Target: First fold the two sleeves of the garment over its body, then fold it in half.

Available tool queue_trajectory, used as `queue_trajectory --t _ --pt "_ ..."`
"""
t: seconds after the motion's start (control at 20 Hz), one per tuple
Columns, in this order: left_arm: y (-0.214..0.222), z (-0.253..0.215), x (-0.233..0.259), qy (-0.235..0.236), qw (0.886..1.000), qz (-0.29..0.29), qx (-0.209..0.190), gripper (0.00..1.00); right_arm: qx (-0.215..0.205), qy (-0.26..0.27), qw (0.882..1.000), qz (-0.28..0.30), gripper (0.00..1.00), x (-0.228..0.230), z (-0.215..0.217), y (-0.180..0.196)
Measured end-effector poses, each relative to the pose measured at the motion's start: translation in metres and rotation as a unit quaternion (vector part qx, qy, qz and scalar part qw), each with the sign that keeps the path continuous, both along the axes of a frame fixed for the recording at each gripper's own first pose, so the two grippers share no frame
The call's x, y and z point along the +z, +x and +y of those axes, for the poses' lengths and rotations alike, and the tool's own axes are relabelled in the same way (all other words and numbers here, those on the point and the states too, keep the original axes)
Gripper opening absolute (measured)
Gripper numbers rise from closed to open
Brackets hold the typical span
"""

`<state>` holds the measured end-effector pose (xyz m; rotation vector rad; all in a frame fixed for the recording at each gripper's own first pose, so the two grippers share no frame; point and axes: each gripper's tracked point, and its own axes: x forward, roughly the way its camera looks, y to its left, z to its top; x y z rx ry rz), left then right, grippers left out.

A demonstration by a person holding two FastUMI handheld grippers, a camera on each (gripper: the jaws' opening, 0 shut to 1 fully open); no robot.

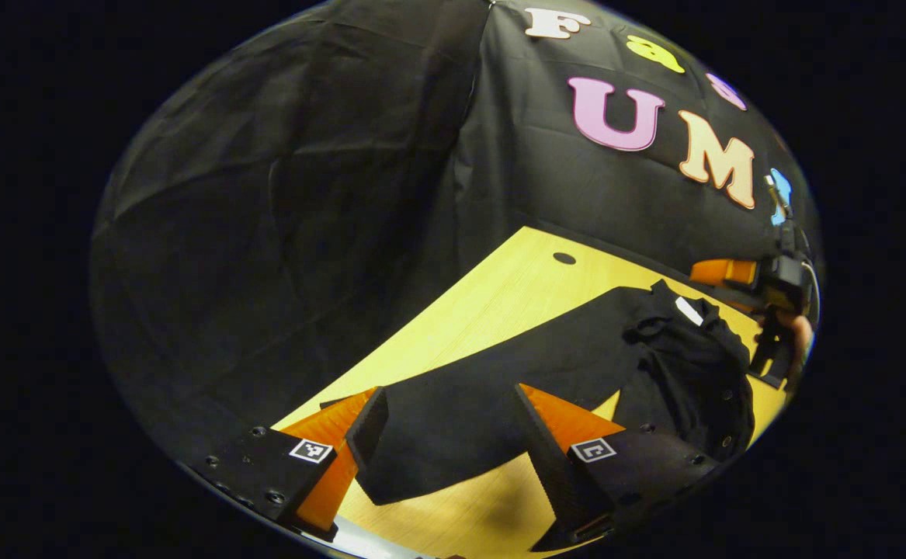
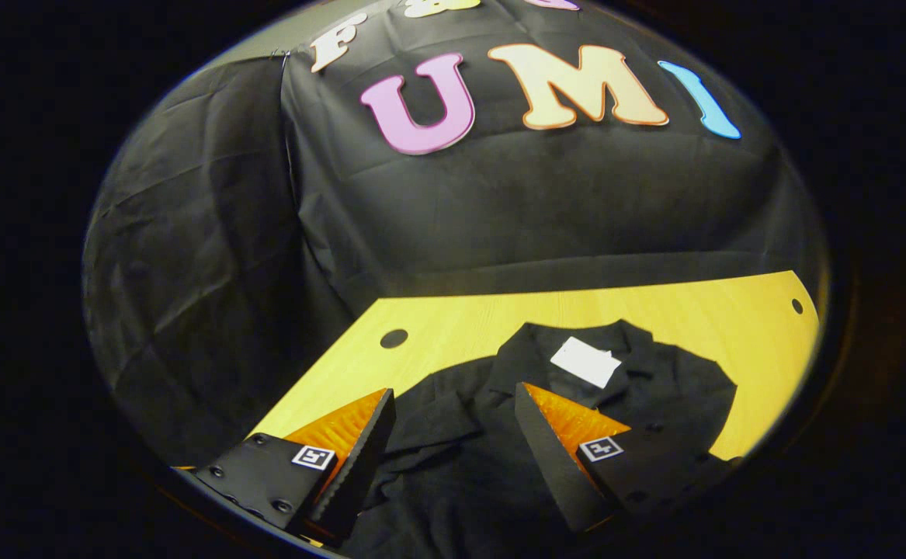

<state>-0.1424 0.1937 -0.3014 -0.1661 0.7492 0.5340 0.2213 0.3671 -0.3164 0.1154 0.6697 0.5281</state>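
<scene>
The black garment lies on the table, one sleeve stretched out between the spread fingers of the left gripper. The right gripper hovers released over the collar. Sleeve folding seems in hand; next, I think, the left must close on the cuff.

a pale wooden table inside a booth draped in black cloth.

from where i sit, the table's light yellow top runs back to meet the cloth wall, which hangs creased and folded behind it. i see one round hole near the table's far left corner in the right gripper view and another hole toward its far right edge; the left gripper view shows a hole near the wall too.
</scene>
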Motion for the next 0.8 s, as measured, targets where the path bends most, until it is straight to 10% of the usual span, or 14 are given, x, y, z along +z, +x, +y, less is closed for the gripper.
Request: queue_trajectory --t 0.8 --pt "-0.045 0.019 -0.057 0.004 0.996 0.088 0.014 0.95 -0.179 -0.031 0.976 -0.118 0.98 0.115 -0.248 -0.023"
